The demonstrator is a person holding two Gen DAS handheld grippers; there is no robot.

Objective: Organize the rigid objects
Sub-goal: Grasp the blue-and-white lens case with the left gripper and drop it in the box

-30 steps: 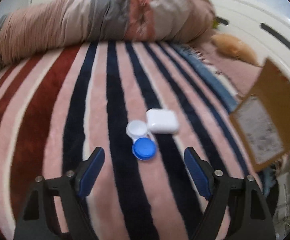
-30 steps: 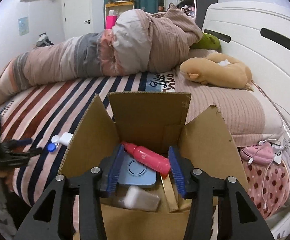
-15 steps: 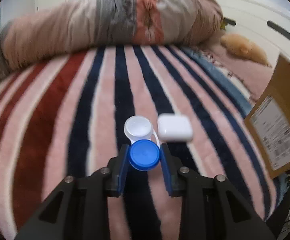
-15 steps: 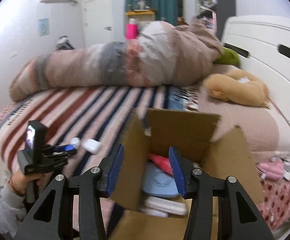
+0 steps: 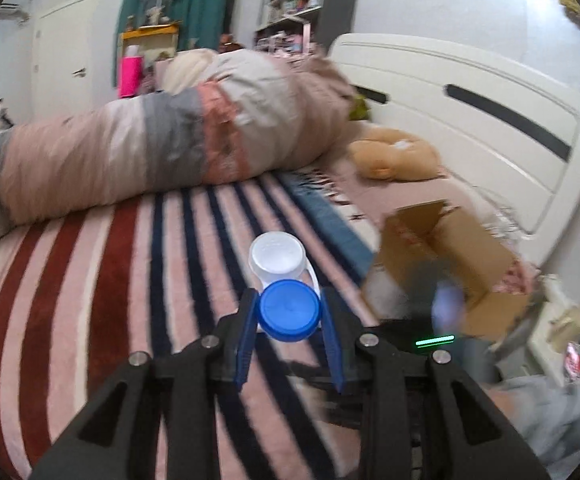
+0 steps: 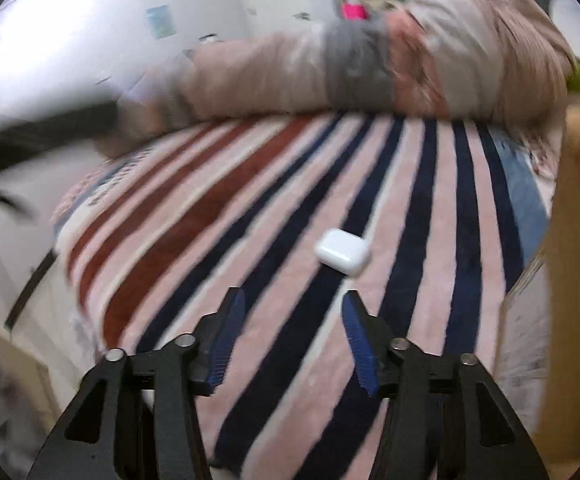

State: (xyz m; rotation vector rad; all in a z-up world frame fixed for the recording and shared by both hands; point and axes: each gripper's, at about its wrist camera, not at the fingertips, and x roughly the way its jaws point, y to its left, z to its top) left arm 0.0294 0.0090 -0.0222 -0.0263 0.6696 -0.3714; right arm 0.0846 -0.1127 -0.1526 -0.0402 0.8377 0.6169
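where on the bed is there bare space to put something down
Bare striped blanket lies left of the white earbud case, out to the bed's left edge, and between the case and the rolled duvet. It is tighter on the right, where the cardboard box and plush toy sit.

Striped blanket (image 6: 290,240) lies bare between the open right tongs (image 6: 292,338) and the white case (image 6: 342,257) just ahead. A cardboard wall (image 6: 574,280) borders the right side; the rolled duvet (image 6: 370,64) closes the far side. Open cardboard box (image 5: 450,264) stands right of the left tongs (image 5: 290,316).
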